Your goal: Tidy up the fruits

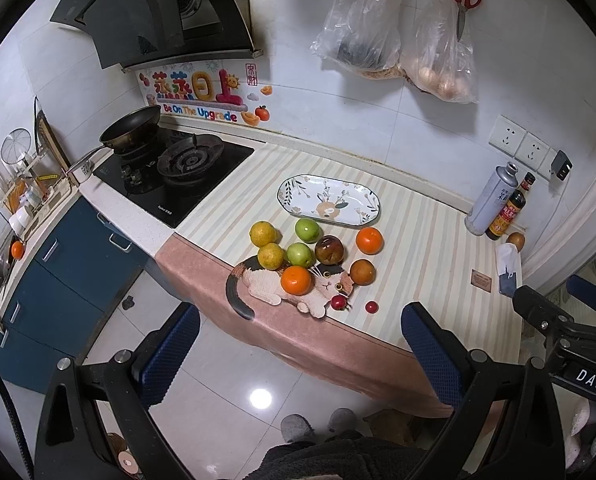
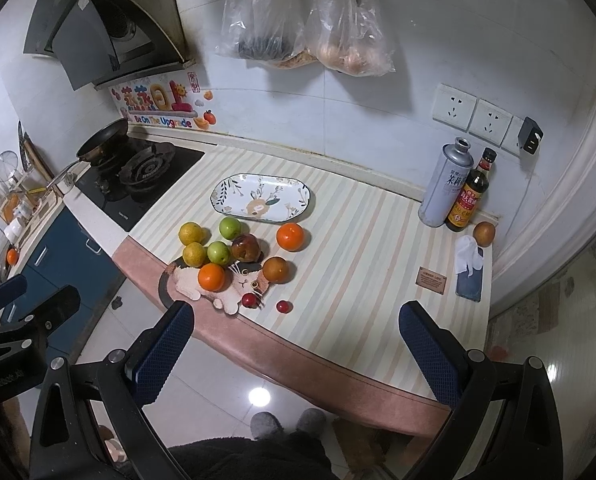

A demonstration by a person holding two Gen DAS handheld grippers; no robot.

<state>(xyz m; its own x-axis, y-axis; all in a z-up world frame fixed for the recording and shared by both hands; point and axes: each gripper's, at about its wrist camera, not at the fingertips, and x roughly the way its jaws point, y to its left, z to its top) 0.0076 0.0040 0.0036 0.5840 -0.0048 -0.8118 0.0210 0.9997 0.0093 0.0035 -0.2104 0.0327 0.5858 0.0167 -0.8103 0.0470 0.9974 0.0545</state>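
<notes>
Several fruits lie on the striped counter cloth (image 1: 429,248): two oranges (image 1: 296,280) (image 1: 369,240), two yellow citrus (image 1: 263,233), two green apples (image 1: 307,230), a dark red apple (image 1: 329,249), a brown fruit (image 1: 362,271) and two small red fruits (image 1: 371,306). An oval flowered plate (image 1: 329,199) lies bare behind them. Both grippers hang over the floor in front of the counter, apart from the fruit. My left gripper (image 1: 301,352) is open and empty. My right gripper (image 2: 298,348) is open and empty. The same fruits (image 2: 211,277) and plate (image 2: 262,197) show in the right wrist view.
A cat-shaped mat (image 1: 290,290) lies under some fruit at the counter's front edge. A spray can (image 2: 443,182), a sauce bottle (image 2: 469,196), another brown fruit (image 2: 484,233) and a phone (image 2: 469,280) stand at the right. A gas hob with a pan (image 1: 132,128) is left.
</notes>
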